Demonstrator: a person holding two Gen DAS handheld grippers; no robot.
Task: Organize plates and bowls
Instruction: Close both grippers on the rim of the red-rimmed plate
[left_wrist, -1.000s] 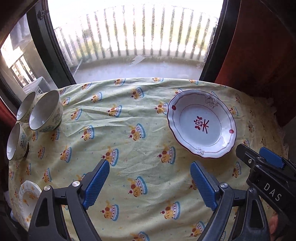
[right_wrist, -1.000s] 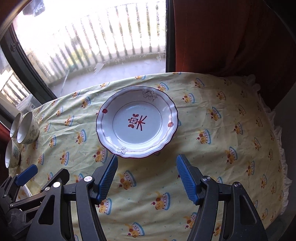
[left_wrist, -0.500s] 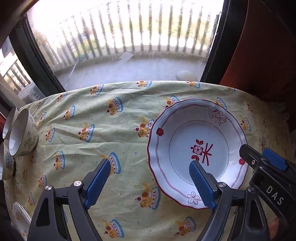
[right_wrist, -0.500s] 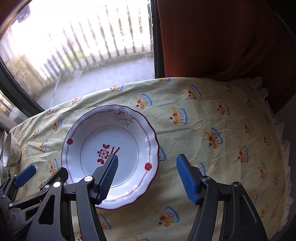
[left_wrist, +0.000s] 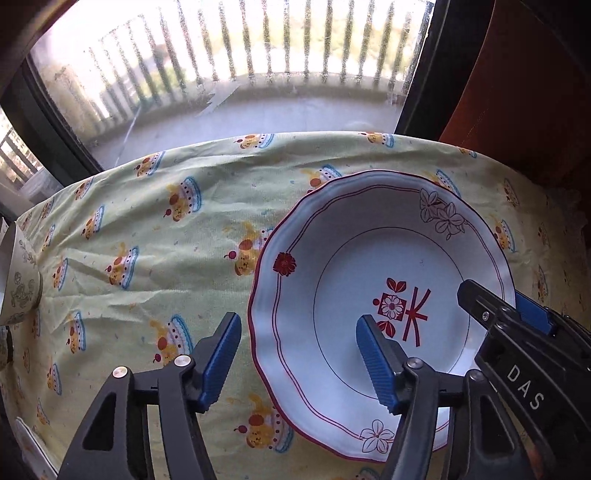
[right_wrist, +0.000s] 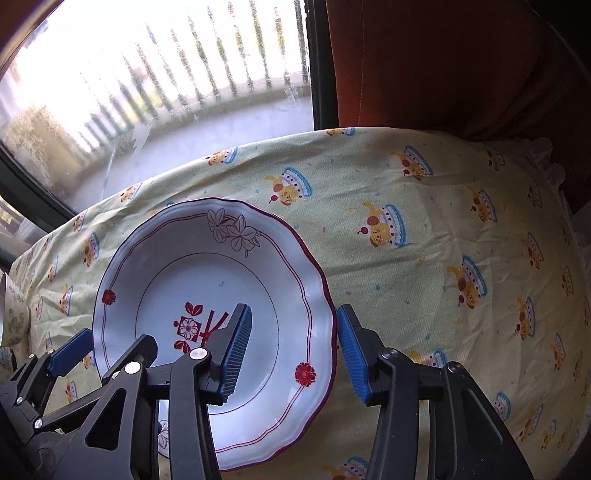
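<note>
1. The tablecloth (left_wrist: 155, 280) carries the white, red-rimmed plate (left_wrist: 354, 258).
2. The left gripper (left_wrist: 299, 354) straddles the plate's left rim, one pad outside, one over the well; its jaws have just been closing, still half open, not gripping.
3. The right gripper (right_wrist: 291, 343) likewise straddles the right rim, outer pad just beside the edge.

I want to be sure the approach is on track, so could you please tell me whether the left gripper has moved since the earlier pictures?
Yes. The left gripper has come forward and down over the yellow patterned tablecloth; its jaws, just closing, now straddle the white red-rimmed scalloped plate's left rim without touching it.
</note>
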